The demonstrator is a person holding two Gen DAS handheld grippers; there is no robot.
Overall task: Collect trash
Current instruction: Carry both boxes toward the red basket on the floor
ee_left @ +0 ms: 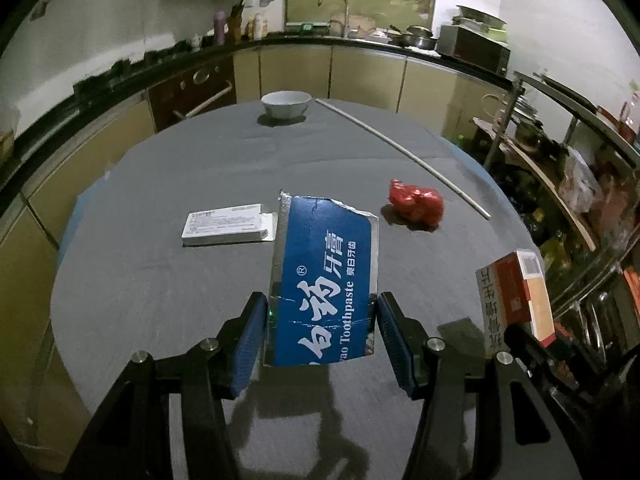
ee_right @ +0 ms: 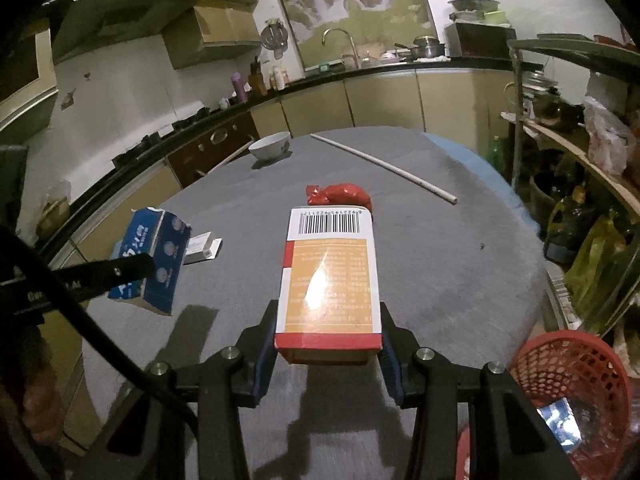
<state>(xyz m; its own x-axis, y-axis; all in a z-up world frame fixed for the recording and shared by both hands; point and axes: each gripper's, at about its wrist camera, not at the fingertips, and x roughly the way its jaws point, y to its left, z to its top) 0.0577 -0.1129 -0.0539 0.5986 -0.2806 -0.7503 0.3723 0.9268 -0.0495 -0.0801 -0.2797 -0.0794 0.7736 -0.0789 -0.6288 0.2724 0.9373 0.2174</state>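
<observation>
Trash held in both grippers: in the left wrist view, the left gripper [ee_left: 320, 330] has its blue pads pressed on the sides of a torn blue toothpaste box [ee_left: 324, 280], lifted clear of the grey table [ee_left: 160, 300]. Behind it a flat white carton [ee_left: 226, 228] lies toward the table's left edge, a crumpled red wrapper [ee_left: 418, 202] toward the right edge, a white bowl [ee_left: 286, 104] at the far edge, and a thin pale rod [ee_left: 400, 152] runs along the far right edge. At the right side an orange-and-white box [ee_left: 518, 296] is held up.

Right wrist view: the right gripper [ee_right: 328, 354] is closed partway on that orange-and-white box [ee_right: 330, 280], barcode end away, above the table [ee_right: 460, 260]. A red mesh basket [ee_right: 568, 392] sits past the near right edge with a shiny scrap inside.
</observation>
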